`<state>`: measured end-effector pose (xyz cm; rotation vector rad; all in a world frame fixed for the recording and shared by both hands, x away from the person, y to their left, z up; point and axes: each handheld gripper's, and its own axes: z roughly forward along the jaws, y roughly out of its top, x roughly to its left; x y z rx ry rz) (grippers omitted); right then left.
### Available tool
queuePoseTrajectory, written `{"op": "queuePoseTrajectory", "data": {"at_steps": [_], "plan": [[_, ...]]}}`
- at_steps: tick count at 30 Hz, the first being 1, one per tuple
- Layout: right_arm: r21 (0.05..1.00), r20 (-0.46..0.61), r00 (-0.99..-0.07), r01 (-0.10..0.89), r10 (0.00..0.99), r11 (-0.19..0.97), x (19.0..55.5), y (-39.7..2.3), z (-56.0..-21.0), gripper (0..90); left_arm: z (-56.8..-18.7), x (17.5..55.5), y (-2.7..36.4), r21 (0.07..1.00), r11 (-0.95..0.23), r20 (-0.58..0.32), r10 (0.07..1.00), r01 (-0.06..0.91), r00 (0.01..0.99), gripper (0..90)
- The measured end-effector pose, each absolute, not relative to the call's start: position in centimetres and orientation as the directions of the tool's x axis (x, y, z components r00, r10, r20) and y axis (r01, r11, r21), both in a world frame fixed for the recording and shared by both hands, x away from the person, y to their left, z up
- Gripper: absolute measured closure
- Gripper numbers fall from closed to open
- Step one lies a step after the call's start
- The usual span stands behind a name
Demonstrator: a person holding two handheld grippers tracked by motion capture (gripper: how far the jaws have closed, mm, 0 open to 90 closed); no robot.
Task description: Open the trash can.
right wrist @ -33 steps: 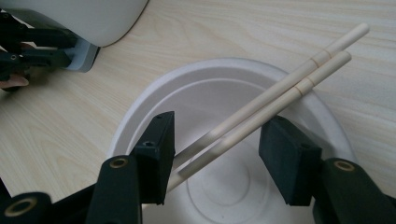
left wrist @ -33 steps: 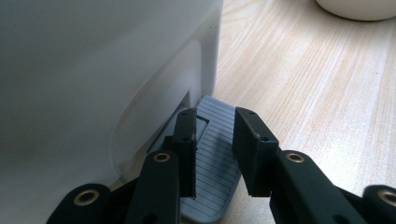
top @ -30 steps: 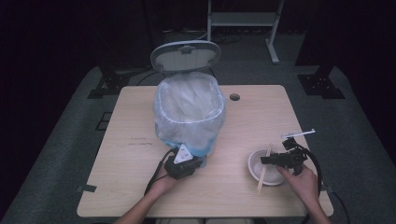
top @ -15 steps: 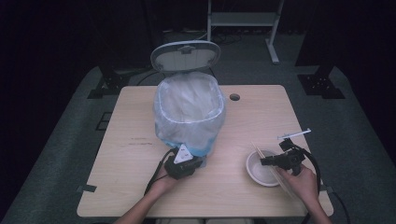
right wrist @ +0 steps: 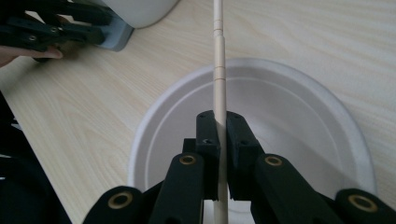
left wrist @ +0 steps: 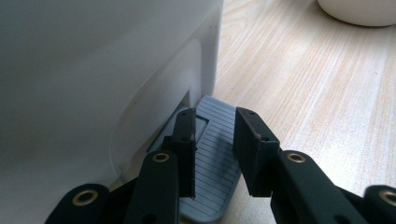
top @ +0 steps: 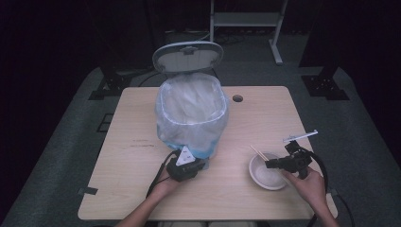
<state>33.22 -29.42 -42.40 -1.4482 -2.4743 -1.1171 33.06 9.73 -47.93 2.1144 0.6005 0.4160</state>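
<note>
A white pedal bin point(top: 191, 113) lined with a clear bag stands mid-table, its lid point(top: 188, 56) raised. My left gripper point(top: 201, 160) is at the bin's near foot. Its jaws point(left wrist: 214, 123) rest on the grey ribbed pedal point(left wrist: 215, 158) with a narrow gap and nothing between them. My right gripper point(top: 268, 164) hangs over a white bowl point(top: 265, 177). Its jaws have just closed and are now shut point(right wrist: 223, 122) on a wooden chopstick point(right wrist: 218, 56). The chopstick's far end point(top: 258, 152) points up and left past the bowl's rim point(right wrist: 299, 84).
The wooden table point(top: 142, 189) has a round cable hole point(top: 237, 98) behind the bin on the right. Black cables loop from both grippers near the front edge. The bowl's edge point(left wrist: 359, 11) lies to the right of the pedal. Dark floor and stands surround the table.
The chopstick lay across the bowl, pointing toward the front edge. It is now pinched in the right jaws and points up-left. The left hand and the bin lid have not moved.
</note>
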Motion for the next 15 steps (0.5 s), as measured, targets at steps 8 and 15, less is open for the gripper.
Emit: {"op": "queuePoseTrajectory", "data": {"at_steps": [8,15], "plan": [[0.588,0.370,-0.588,0.748,0.719,0.309,32.8,-29.3,-40.3,84.5,-47.9,33.0,9.7,0.824,-0.500,0.072,0.557,0.265,0.827,70.0],[0.622,0.368,-0.607,0.724,0.704,0.299,32.7,-29.8,-38.7,84.7,-47.9,33.0,9.7,0.824,-0.500,0.072,0.557,0.265,0.827,70.0]]}}
